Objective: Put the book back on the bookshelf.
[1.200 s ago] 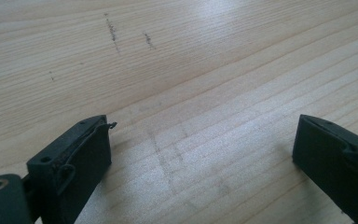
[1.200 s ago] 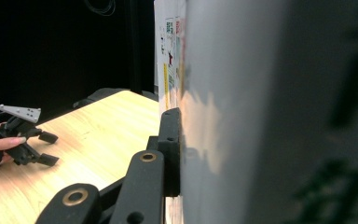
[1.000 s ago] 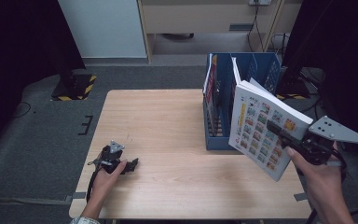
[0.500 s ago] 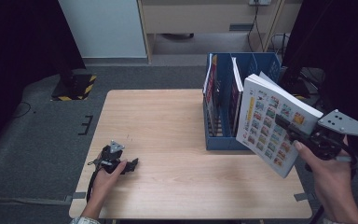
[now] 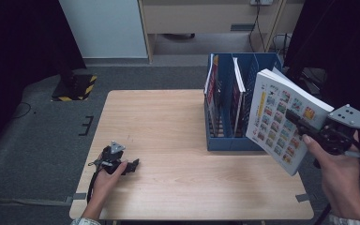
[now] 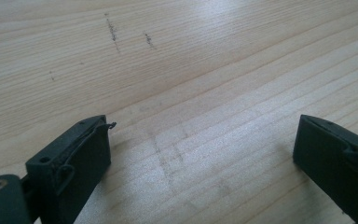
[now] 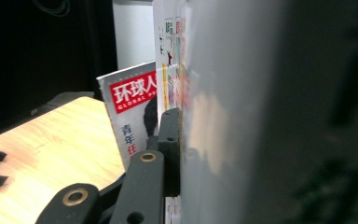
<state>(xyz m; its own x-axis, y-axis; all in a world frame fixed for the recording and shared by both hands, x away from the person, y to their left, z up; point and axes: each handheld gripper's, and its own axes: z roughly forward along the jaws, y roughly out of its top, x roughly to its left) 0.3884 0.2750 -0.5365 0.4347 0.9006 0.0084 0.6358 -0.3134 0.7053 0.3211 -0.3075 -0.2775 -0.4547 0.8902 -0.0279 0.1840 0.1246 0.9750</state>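
The jaws of the right gripper (image 5: 294, 117) are clamped on a thick white book (image 5: 281, 117) with a grid of coloured pictures on its cover. It is held in the air, tilted, just to the right of the blue file rack (image 5: 222, 143), and its lower corner hangs over the right edge of the tabletop (image 5: 168, 122). In the right gripper view one black jaw lies flat against the cover. The jaws of the left gripper (image 6: 200, 154) stand wide apart with nothing between them, resting on the bare wood at the near left corner, well apart from the rack.

Going by size, the tabletop gives plenty of room. The rack is the tight part: its slots are narrow, and its left slots already hold upright magazines (image 5: 212, 91). The book looks heavy for a grip near one edge, so it could pivot or slip in the jaws. If it comes down tilted, its corner would likely catch a divider or shove the rack, which nothing steadies.
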